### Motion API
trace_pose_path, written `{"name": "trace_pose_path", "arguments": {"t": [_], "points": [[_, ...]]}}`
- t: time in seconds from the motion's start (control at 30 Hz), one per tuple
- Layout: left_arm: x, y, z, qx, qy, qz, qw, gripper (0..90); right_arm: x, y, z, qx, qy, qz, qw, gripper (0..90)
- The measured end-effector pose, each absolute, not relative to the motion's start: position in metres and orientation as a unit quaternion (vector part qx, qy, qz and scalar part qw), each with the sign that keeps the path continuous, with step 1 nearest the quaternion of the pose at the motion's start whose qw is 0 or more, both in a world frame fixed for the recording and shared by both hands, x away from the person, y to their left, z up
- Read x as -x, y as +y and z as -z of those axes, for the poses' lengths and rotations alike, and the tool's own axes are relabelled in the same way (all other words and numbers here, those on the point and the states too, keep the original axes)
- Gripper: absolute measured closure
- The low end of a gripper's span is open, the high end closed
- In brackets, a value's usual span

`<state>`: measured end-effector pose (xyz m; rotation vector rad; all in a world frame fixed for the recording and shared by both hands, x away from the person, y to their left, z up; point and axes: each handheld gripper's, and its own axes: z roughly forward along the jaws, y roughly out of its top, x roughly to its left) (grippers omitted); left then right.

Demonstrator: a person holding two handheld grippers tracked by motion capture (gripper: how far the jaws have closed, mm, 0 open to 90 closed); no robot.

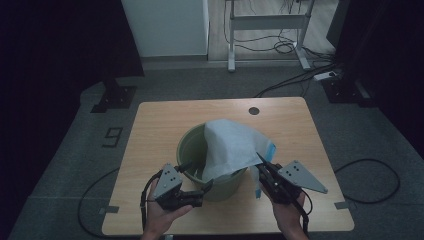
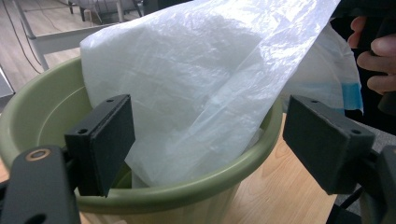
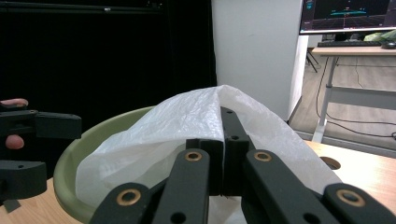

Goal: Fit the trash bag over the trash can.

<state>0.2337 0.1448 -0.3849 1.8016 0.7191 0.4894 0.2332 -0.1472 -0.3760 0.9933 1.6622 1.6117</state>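
Observation:
A green round bin [image 1: 187,145] stands in the middle of the wooden table [image 1: 160,120]. A white plastic bag [image 1: 227,145] with a blue edge lies half inside it and drapes over its right rim. My right gripper [image 1: 261,159] is shut on the bag's edge at the bin's right side; in the right gripper view the bag [image 3: 187,116] folds over the pressed jaws [image 3: 223,140]. My left gripper [image 1: 196,176] is open at the bin's near left rim. In the left gripper view its pads [image 2: 105,140] stand wide apart, with the bin's rim [image 2: 196,184] and bag [image 2: 201,79] between them.
A round cable hole [image 1: 254,111] sits near the table's far edge. Beyond the table are a white cabinet [image 1: 165,25], a desk frame [image 1: 267,22] and cables on the floor [image 1: 295,47]. Dark curtains stand at both sides.

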Motion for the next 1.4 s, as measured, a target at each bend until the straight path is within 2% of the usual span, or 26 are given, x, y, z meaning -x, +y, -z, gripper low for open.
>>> {"name": "trace_pose_path", "arguments": {"t": [0.43,0.57,0.6,0.67,0.77,0.8,0.83,1.1,1.13,1.3,1.33,1.4], "points": [[-0.235,0.124,0.385,-0.758,0.292,-0.216,0.541,18.9,-0.234,-0.139,0.369,-0.371,0.629,-0.612,0.303,88.8],[-0.236,0.121,0.385,-0.753,0.295,-0.222,0.545,28.5,-0.234,-0.137,0.369,-0.37,0.63,-0.613,0.302,88.8],[-0.236,0.12,0.385,-0.751,0.294,-0.226,0.546,28.5,-0.234,-0.136,0.369,-0.369,0.63,-0.613,0.301,88.8],[-0.237,0.117,0.386,-0.752,0.292,-0.23,0.545,37.9,-0.234,-0.136,0.369,-0.368,0.632,-0.613,0.3,88.8],[-0.237,0.115,0.386,-0.753,0.288,-0.231,0.545,47.2,-0.235,-0.135,0.369,-0.368,0.632,-0.613,0.299,88.8],[-0.237,0.115,0.386,-0.753,0.287,-0.231,0.546,47.2,-0.235,-0.135,0.369,-0.368,0.632,-0.613,0.299,88.8],[-0.238,0.113,0.387,-0.754,0.285,-0.231,0.544,52.3,-0.235,-0.135,0.369,-0.368,0.632,-0.613,0.299,88.8],[-0.24,0.11,0.388,-0.761,0.282,-0.221,0.541,68.6,-0.234,-0.134,0.37,-0.365,0.634,-0.615,0.296,88.7],[-0.241,0.109,0.388,-0.762,0.282,-0.216,0.542,74.7,-0.234,-0.134,0.37,-0.363,0.634,-0.616,0.295,88.7],[-0.241,0.11,0.387,-0.764,0.275,-0.207,0.546,82.4,-0.234,-0.134,0.371,-0.363,0.634,-0.617,0.293,88.7],[-0.241,0.111,0.387,-0.763,0.276,-0.205,0.548,87.1,-0.233,-0.135,0.371,-0.361,0.634,-0.618,0.292,88.7],[-0.24,0.112,0.387,-0.762,0.277,-0.204,0.549,88.4,-0.233,-0.135,0.371,-0.361,0.634,-0.618,0.292,88.6]]}}
